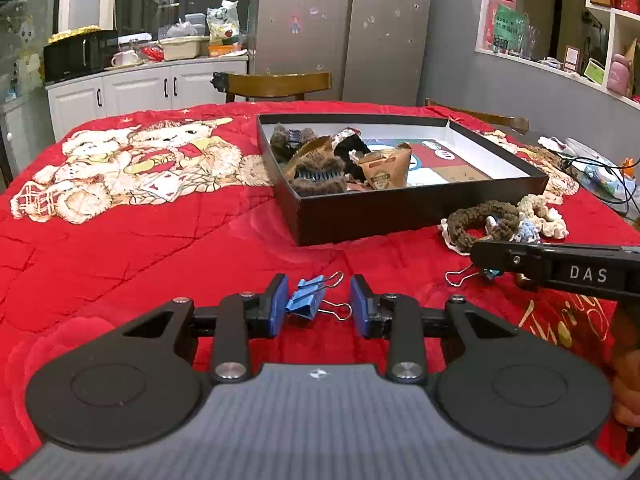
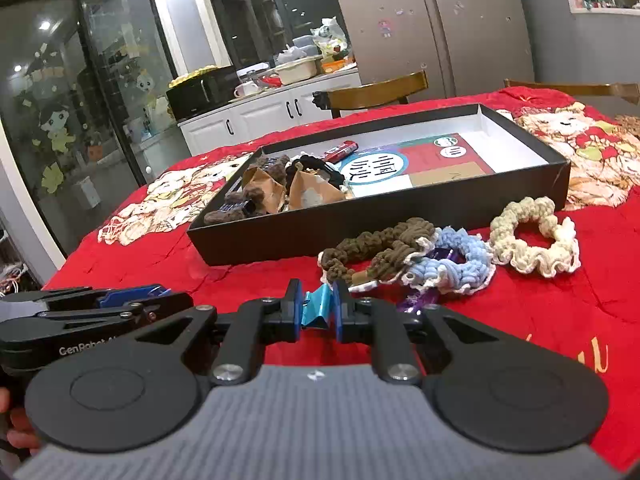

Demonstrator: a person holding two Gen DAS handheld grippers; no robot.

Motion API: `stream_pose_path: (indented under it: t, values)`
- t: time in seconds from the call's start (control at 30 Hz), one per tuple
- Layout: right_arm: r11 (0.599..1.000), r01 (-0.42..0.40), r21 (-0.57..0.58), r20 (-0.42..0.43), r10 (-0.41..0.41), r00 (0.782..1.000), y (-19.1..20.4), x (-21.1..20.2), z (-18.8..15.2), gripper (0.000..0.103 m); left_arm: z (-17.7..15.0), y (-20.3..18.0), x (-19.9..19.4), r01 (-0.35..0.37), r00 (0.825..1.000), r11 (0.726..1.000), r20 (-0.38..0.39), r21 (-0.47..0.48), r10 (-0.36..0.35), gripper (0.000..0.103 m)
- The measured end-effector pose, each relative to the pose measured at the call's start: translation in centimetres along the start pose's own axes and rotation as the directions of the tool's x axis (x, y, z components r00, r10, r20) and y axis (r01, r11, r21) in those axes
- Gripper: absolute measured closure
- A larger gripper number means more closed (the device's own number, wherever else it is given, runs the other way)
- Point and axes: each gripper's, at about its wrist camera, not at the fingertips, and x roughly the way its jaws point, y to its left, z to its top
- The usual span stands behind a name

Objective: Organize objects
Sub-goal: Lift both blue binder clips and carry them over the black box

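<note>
Left wrist view: my left gripper stood open around a blue binder clip before the black box; my right gripper pinched a teal clip.

A steel refrigerator stands against grey walls beside white cabinets, with wooden chairs and white shelves nearby.

Both cams sit low, close over the red-covered surface, facing the fridge wall. Left view looks straight on; right view from further right, angled leftward. Shared: black box, scrunchies.
</note>
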Motion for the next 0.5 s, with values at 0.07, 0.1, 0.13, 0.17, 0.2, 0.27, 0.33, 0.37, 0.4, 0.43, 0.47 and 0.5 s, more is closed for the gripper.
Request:
stream_pose_path:
  t: [0.07,0.1,0.13,0.17,0.2,0.27,0.33,0.37,0.4,0.43,0.47,0.5]
  values:
    - [1.0,-0.01,0.007,0.008,0.01,1.0,-0.1,-0.1,0.0,0.085,0.0,-0.1,-0.2,-0.008,1.0,1.0,0.014,0.006,0.008,0.064]
    - [1.0,-0.014,0.01,0.011,0.014,1.0,-0.2,-0.1,0.0,0.085,0.0,-0.2,-0.4,-0.015,1.0,1.0,0.022,0.009,0.015,0.064]
    - [1.0,-0.014,0.011,0.013,0.014,1.0,-0.2,-0.1,0.1,0.085,0.0,-0.2,-0.4,-0.021,0.999,1.0,0.027,0.011,0.02,0.064]
    - [1.0,-0.013,0.009,0.016,0.013,1.0,-0.2,-0.1,0.1,0.085,0.0,-0.3,-0.5,-0.028,0.999,1.0,0.033,0.013,0.028,0.064]
    - [1.0,-0.015,0.007,0.02,0.015,1.0,-0.1,-0.2,0.2,0.085,0.0,-0.3,-0.6,-0.036,0.999,0.999,0.038,0.015,0.036,0.064]
    - [1.0,-0.021,-0.006,0.035,0.022,0.999,0.0,-0.2,0.5,0.085,0.0,-0.3,-0.7,-0.049,0.998,0.999,0.044,0.017,0.048,0.064]
    - [1.0,-0.028,-0.011,0.044,0.028,0.999,0.1,-0.3,0.8,0.085,0.0,-0.1,-0.6,-0.061,0.998,0.998,0.035,0.009,0.061,0.064]
    - [0.999,-0.036,-0.003,0.042,0.036,0.998,0.0,-0.4,0.9,0.085,0.0,0.0,-0.5,-0.065,0.998,0.998,0.027,0.004,0.065,0.064]
    - [0.999,-0.046,0.011,0.039,0.046,0.998,-0.1,-0.4,1.0,0.085,0.1,0.1,-0.4,-0.075,0.997,0.997,0.021,-0.004,0.075,0.064]
    - [0.998,-0.056,0.023,0.034,0.055,0.998,-0.2,-0.5,1.1,0.085,0.1,0.2,-0.3,-0.081,0.997,0.997,0.017,-0.011,0.081,0.064]
    - [0.997,-0.065,0.034,0.032,0.064,0.997,-0.3,-0.6,1.2,0.085,0.1,0.3,-0.3,-0.085,0.996,0.996,0.014,-0.02,0.086,0.064]
    - [0.997,-0.069,0.043,0.033,0.068,0.997,-0.4,-0.7,1.3,0.085,0.1,0.5,-0.2,-0.093,0.996,0.995,0.011,-0.029,0.094,0.064]
